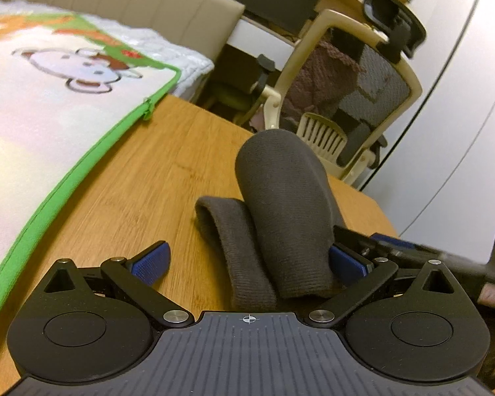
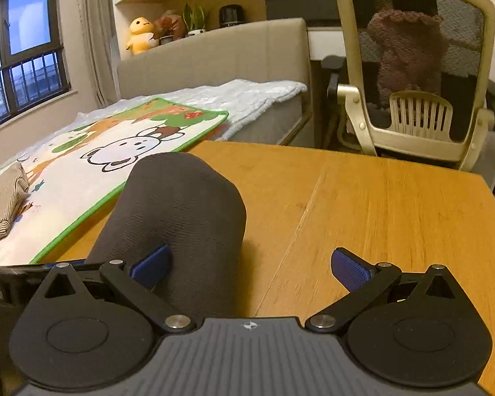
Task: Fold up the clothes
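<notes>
While both spread, left gripper (image 1: 250,264) and right gripper (image 2: 250,269) flanking grey garment (image 1: 280,204) near table (image 2: 396,204) edge.

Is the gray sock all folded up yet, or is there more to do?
Partly done. The gray sock is already doubled over into a hump on the wooden table. Both the left gripper and the right gripper are open beside it, gripping nothing. Left to do: the hump stands puffed up, not flat, and a striped garment lies unfolded on the cartoon mat.
</notes>
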